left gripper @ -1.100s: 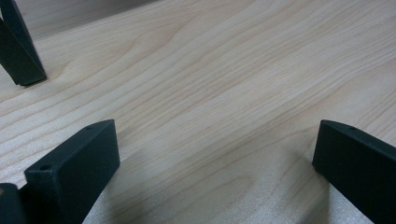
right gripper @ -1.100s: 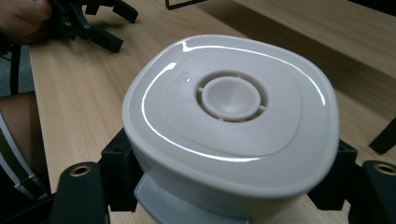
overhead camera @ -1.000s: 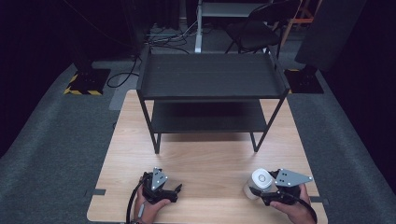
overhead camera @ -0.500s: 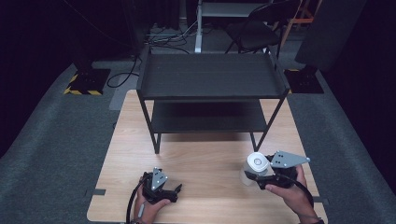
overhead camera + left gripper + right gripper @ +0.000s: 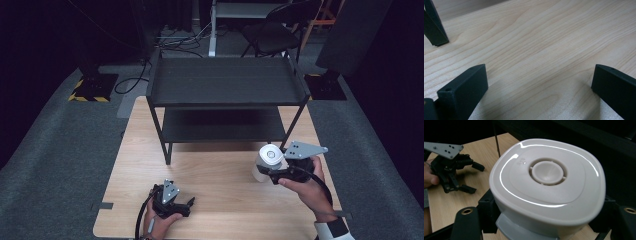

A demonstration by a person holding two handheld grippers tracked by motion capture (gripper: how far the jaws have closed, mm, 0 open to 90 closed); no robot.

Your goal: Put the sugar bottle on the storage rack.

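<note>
Left gripper [image 5: 186,205] low at the near-left of the wooden table [image 5: 220,170], held in the left hand [image 5: 160,220]. Hand only partly in frame, cut by the bottom edge of the high view. In the left gripper view its jaws stand wide apart with bare wood grain between them; nothing held. One foot of the black shelf rack [image 5: 434,27] shows at the top-left corner there, the rest cut off.

Centre: the rack [image 5: 227,82] stands on the far half of the table, two tiers. Lower tier in deep shadow; what lies on it cannot be made out.

Right: right gripper [image 5: 267,167] clamped on a white container [image 5: 267,159], jaws against its sides, right hand [image 5: 305,187] behind. In the right gripper view the container's rounded-square top [image 5: 547,173] with a round centre boss faces the camera; its base is hidden and its lower body is cut off, so whether it touches the table cannot be told. The left gripper [image 5: 449,170] appears farther off in that view, its grey plate up.

Against the earlier frames: right gripper and container have moved away from the near edge toward the rack, more forearm now showing. Left gripper unchanged in place.
</note>
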